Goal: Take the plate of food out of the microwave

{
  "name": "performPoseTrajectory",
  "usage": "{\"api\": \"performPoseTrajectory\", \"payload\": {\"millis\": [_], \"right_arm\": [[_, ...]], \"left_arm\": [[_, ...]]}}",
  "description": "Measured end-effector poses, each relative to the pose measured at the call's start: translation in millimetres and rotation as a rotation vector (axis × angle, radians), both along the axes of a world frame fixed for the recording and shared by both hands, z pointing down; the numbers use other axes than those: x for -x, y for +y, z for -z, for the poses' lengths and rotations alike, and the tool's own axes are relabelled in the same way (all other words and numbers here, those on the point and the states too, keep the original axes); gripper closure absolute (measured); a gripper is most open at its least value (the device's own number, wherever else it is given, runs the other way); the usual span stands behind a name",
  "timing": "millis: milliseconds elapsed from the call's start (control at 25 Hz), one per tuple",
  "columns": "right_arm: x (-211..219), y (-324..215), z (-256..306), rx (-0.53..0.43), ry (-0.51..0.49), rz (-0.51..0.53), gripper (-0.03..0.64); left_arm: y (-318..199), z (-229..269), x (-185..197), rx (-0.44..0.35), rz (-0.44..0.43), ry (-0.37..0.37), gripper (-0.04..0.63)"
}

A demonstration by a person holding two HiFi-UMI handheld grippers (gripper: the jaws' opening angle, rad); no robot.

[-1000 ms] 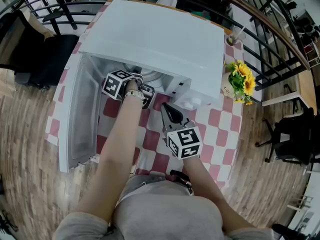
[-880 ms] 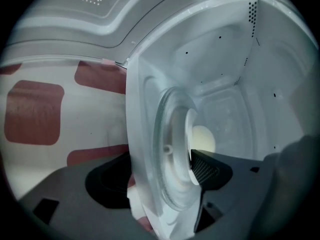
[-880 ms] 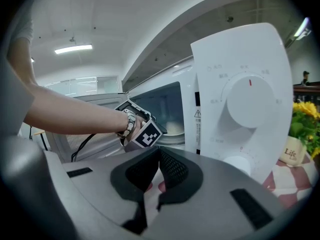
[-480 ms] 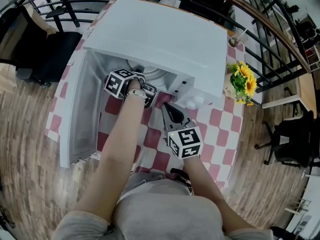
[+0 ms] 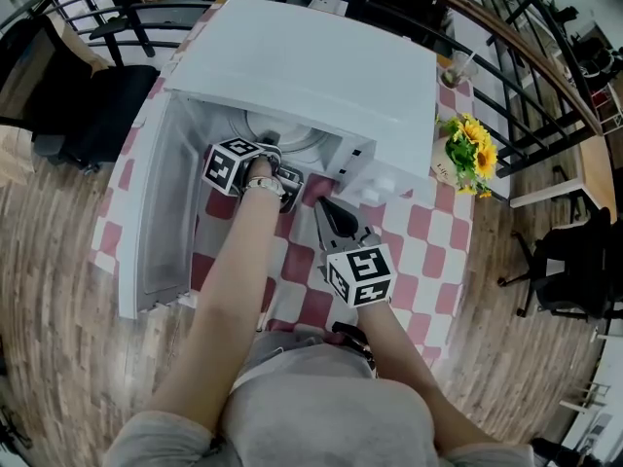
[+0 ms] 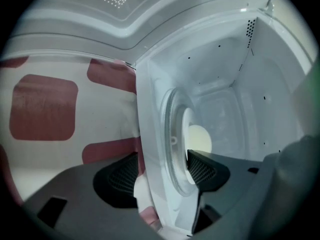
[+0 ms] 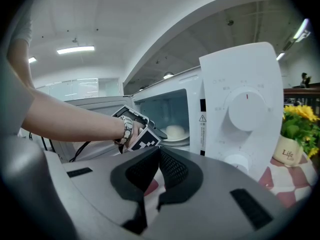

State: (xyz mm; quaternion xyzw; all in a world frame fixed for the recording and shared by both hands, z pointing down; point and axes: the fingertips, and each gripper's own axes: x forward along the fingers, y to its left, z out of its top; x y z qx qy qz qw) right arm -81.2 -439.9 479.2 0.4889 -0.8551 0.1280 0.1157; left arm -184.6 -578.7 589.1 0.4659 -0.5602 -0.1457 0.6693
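Note:
The white microwave (image 5: 302, 66) stands with its door (image 5: 161, 222) swung open to the left. Inside, a white plate (image 6: 189, 134) carrying a pale round bun (image 6: 201, 139) rests on the glass turntable (image 6: 172, 149); the right gripper view shows the plate (image 7: 175, 132) too. My left gripper (image 6: 162, 174) reaches into the opening, its jaws closing. One jaw is outside the front sill and the other lies over the plate's rim; the pads do not press. My right gripper (image 7: 159, 156) hovers in front of the microwave, shut and empty.
A pot of yellow sunflowers (image 5: 467, 154) stands to the right of the microwave on the red-and-white checked tablecloth (image 5: 409, 251). The control panel with its dial (image 7: 245, 114) is right of the opening. A black railing (image 5: 526, 76) runs behind the table.
Almost nothing differs. The left gripper stays at the microwave's mouth and the right gripper holds its place in front.

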Motion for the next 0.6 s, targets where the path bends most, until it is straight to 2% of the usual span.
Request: {"api": "performPoseTrajectory", "payload": {"millis": [600], "right_arm": [[6.2,5.0,7.6,-0.02,0.005,-0.001,0.592]], "left_arm": [[12.1,13.1,0.4,-0.041,-0.02,0.029,0.405]]}}
